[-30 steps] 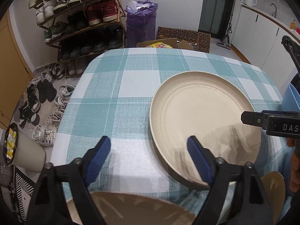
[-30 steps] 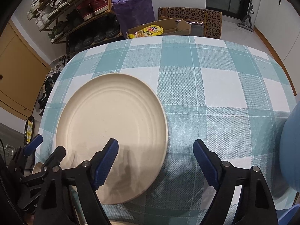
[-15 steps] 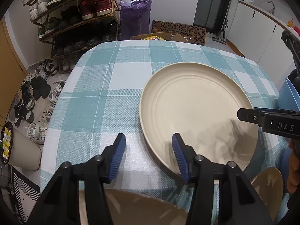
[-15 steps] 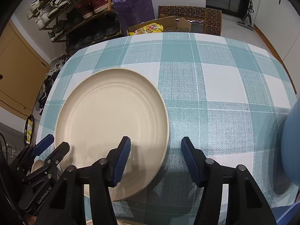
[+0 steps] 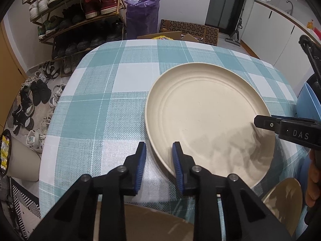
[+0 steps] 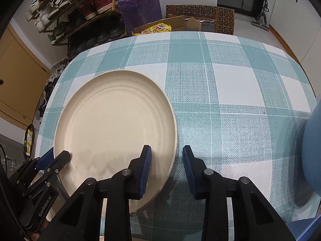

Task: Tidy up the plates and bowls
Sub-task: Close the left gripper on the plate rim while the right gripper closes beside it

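One cream plate (image 5: 208,118) lies flat on the teal-and-white checked tablecloth (image 5: 104,92), and both tools work at its near rim. In the left wrist view the left gripper (image 5: 158,156) stands at 6 o'clock with the plate's near-left rim running between its two blue pads (image 5: 141,160): the right finger sits over the plate's inner face, the left finger over bare cloth just outside the rim. Its jaws have just been closing and now stand narrow, yet a gap shows beside the rim, so the pads do not seem to press it. In the right wrist view the right gripper (image 6: 166,160) is also at 6 o'clock, the plate filling the 9 o'clock side; its left finger lies over the plate and its right finger over the cloth, the plate's right rim between them. Its jaws have likewise just been closing, with space left around the rim. The right gripper enters the left view at 3 o'clock, over the plate's far-right edge. Counted: one cream plate on the cloth, a blue bowl (image 5: 307,104) at 3 o'clock, a tan dish (image 5: 284,198) at 4 o'clock off the table's edge, and another tan dish's rim (image 5: 152,221) at 6 o'clock beneath the left gripper. A shoe rack (image 5: 78,14) stands at 11 o'clock.
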Action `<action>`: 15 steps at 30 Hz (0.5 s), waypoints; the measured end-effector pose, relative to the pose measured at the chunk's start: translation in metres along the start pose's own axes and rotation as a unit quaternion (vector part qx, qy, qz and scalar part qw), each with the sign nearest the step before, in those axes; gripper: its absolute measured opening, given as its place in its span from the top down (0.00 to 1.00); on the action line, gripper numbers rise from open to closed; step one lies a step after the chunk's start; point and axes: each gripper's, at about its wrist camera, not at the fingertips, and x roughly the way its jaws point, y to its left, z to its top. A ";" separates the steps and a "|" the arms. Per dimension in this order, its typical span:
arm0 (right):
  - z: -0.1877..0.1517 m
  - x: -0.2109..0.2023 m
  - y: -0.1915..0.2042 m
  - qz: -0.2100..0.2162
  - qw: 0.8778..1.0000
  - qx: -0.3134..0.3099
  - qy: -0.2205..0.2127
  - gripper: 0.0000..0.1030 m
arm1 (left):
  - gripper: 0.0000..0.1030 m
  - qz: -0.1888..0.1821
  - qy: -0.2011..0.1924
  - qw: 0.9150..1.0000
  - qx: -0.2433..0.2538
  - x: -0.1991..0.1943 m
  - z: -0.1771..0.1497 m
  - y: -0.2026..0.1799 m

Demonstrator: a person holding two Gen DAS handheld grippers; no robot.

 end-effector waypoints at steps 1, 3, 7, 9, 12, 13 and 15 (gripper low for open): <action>0.000 0.000 0.000 -0.001 1.000 0.000 0.000 0.72 | 0.79 -0.001 -0.001 1.000 -0.001 0.000 0.000 0.000; 0.000 0.000 -0.001 -0.005 1.000 0.000 -0.004 0.77 | 0.81 -0.007 0.000 1.000 -0.003 0.000 0.000 0.000; -0.001 -0.002 -0.001 -0.012 1.000 -0.002 -0.008 0.82 | 0.84 -0.004 -0.002 1.000 -0.004 -0.001 0.000 -0.002; -0.002 -0.004 -0.001 -0.011 1.000 -0.001 -0.012 0.84 | 0.85 -0.006 -0.004 1.000 -0.008 -0.001 0.000 0.000; -0.002 -0.007 0.000 -0.013 1.000 -0.004 -0.020 0.87 | 0.85 -0.006 -0.008 1.000 -0.008 -0.003 -0.001 -0.001; -0.002 -0.007 0.000 -0.015 1.000 -0.006 -0.022 0.87 | 0.85 -0.004 -0.010 1.000 -0.006 -0.004 -0.001 -0.002; -0.003 -0.007 0.001 -0.016 1.000 -0.007 -0.022 0.87 | 0.85 0.001 -0.014 1.000 -0.004 -0.006 -0.001 -0.003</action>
